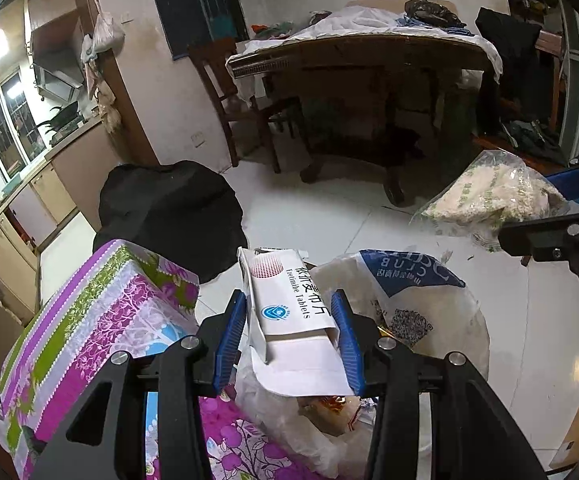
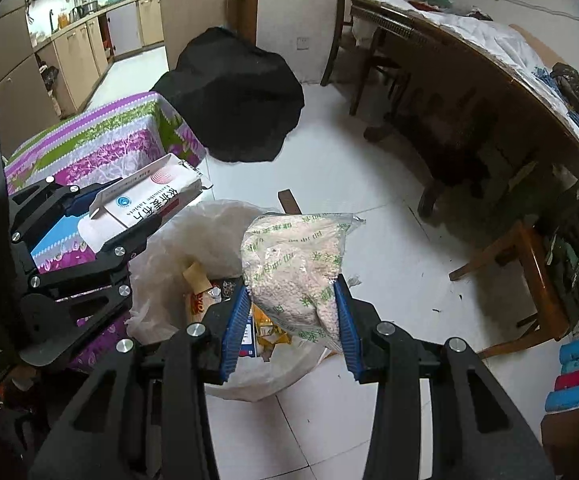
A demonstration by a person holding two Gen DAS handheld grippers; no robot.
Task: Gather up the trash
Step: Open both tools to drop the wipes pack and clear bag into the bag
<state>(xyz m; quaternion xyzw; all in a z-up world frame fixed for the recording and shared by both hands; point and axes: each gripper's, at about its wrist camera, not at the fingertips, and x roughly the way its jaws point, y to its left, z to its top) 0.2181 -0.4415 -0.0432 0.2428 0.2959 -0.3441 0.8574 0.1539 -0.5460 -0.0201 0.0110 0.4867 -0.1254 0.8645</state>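
A: Left gripper?
B: Clamped on white tablet box, above open trash bag.
A: Right gripper?
B: Pinching clear pellet bag, right of box.

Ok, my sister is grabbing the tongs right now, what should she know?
Left tongs: shut on the white tablet box, held above the trash bag.
Right tongs: shut on the clear bag of white granules, also over the trash bag's open mouth, where wrappers already lie.
Done: both items picked up.
Left: drop both in. A dark strip lies on the floor behind the bag.
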